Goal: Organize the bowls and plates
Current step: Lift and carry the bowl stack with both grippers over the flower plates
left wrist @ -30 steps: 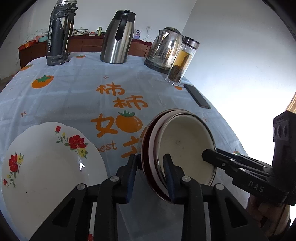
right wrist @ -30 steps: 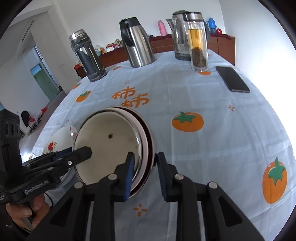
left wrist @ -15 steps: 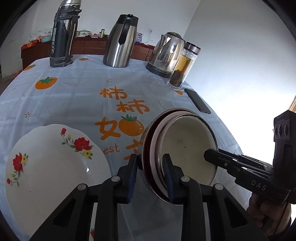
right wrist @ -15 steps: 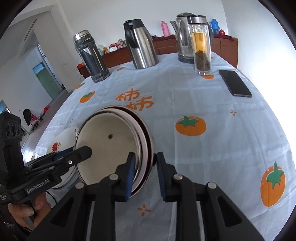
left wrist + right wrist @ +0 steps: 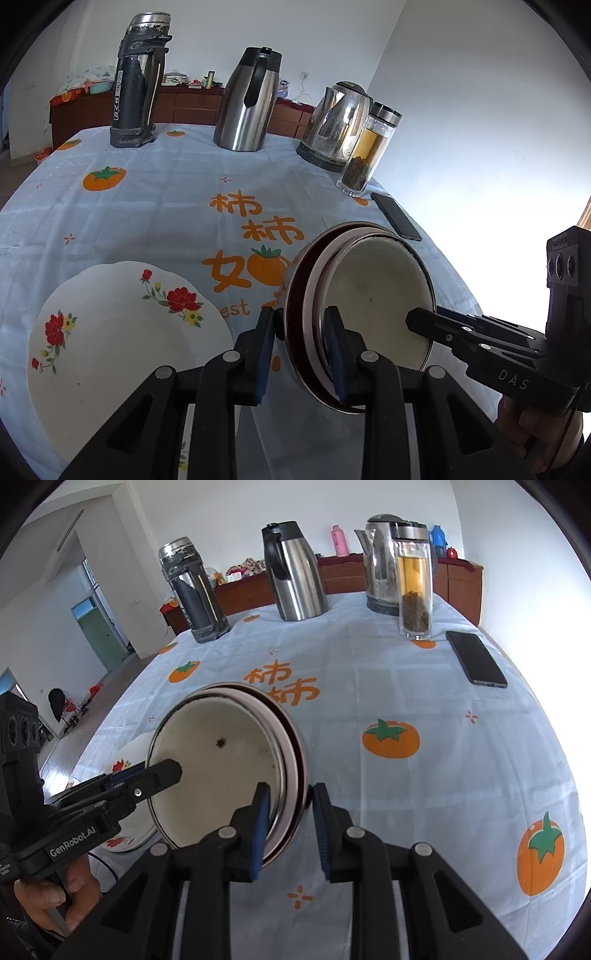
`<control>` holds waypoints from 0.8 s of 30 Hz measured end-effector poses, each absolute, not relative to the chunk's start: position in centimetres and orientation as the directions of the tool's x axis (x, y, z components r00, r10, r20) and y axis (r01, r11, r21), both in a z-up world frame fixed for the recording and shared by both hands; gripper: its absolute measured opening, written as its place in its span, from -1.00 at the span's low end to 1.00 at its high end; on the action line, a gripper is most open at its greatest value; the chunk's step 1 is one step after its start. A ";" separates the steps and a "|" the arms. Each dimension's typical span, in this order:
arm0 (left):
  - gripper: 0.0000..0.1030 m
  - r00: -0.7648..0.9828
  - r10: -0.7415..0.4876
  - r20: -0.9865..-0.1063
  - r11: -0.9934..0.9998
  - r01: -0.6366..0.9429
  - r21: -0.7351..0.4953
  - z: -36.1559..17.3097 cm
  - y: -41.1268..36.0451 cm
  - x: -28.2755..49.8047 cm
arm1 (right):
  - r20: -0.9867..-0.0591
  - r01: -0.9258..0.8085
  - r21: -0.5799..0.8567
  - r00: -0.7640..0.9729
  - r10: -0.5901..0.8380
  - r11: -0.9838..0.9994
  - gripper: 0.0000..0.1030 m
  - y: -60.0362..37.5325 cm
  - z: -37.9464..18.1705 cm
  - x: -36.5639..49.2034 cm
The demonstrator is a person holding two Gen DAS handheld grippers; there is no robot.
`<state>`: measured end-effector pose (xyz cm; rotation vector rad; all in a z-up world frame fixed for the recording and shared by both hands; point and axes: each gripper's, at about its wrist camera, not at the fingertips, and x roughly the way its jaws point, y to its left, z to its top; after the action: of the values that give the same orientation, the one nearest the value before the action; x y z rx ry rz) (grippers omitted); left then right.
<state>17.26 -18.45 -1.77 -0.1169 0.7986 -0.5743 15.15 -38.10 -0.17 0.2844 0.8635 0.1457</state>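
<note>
A stack of bowls (image 5: pixel 373 295) is held up on edge above the table (image 5: pixel 177 206), tilted so that the pale inside of the innermost bowl is turned toward both cameras. Three nested rims can be made out: a metal outer one, a dark red one and a pale one.

The left gripper (image 5: pixel 301 349) is pinched on the stack's rim at the near left side, with one blue pad against the outer metal wall and the other inside the bowls. The right gripper (image 5: pixel 290 825) is clamped on the opposite rim in the same way (one pad inside, one outside against the wall). In the left wrist view the right gripper's fingertip (image 5: pixel 419 319) is seen lying over the pale interior.

A white plate (image 5: pixel 122 350) with red flowers lies flat on the tablecloth, just left of the stack and below it.

At the far end of the table a dark flask (image 5: pixel 138 81), a steel jug (image 5: pixel 251 103), a kettle (image 5: pixel 338 125) and a glass tea bottle (image 5: pixel 369 151) are lined up. A black phone (image 5: pixel 476 659) lies flat near the right edge, beside the tea bottle.
</note>
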 end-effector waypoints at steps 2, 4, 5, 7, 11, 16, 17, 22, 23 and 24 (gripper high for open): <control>-0.43 0.557 -0.528 -0.641 0.842 0.441 -0.311 -1.7 -18.3 17.2 | -0.726 -0.014 0.300 0.645 0.238 0.954 -0.55 -38.0 0.0 15.2; -0.43 0.556 -0.530 -0.640 0.841 0.439 -0.316 -1.7 -18.1 17.1 | -0.723 -0.016 0.300 0.649 0.238 0.954 -0.55 -37.9 0.2 15.1; -0.43 0.555 -0.531 -0.640 0.841 0.437 -0.319 -1.7 -18.0 17.1 | -0.721 -0.017 0.300 0.651 0.238 0.954 -0.55 -37.8 0.4 15.1; -0.43 0.559 -0.532 -0.636 0.841 0.434 -0.322 -1.5 -17.8 17.0 | -0.718 -0.023 0.296 0.654 0.238 0.955 -0.55 -37.6 0.7 14.9; -0.43 0.580 -0.527 -0.621 0.846 0.426 -0.320 -0.8 -17.2 16.6 | -0.712 -0.040 0.292 0.658 0.245 0.956 -0.55 -37.0 1.2 14.9; -0.43 0.589 -0.518 -0.620 0.853 0.409 -0.324 -0.4 -15.9 16.3 | -0.706 -0.069 0.294 0.657 0.265 0.953 -0.55 -36.2 1.7 14.9; -0.43 0.593 -0.515 -0.619 0.855 0.405 -0.324 -0.3 -15.7 16.2 | -0.704 -0.075 0.294 0.657 0.269 0.953 -0.55 -36.0 1.8 15.0; -0.43 0.611 -0.496 -0.617 0.868 0.379 -0.323 0.0 -14.3 15.8 | -0.699 -0.112 0.289 0.653 0.290 0.951 -0.55 -34.4 2.2 15.3; -0.43 0.615 -0.491 -0.617 0.870 0.373 -0.321 0.0 -13.9 15.7 | -0.699 -0.116 0.289 0.653 0.293 0.950 -0.55 -34.3 2.2 15.3; -0.43 0.618 -0.489 -0.616 0.872 0.370 -0.320 0.1 -13.8 15.7 | -0.697 -0.122 0.291 0.652 0.298 0.949 -0.55 -34.1 2.2 15.4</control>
<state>15.68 -13.77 0.10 -0.1675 0.7578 -0.4969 15.42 -34.10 2.21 0.2262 0.8283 0.2408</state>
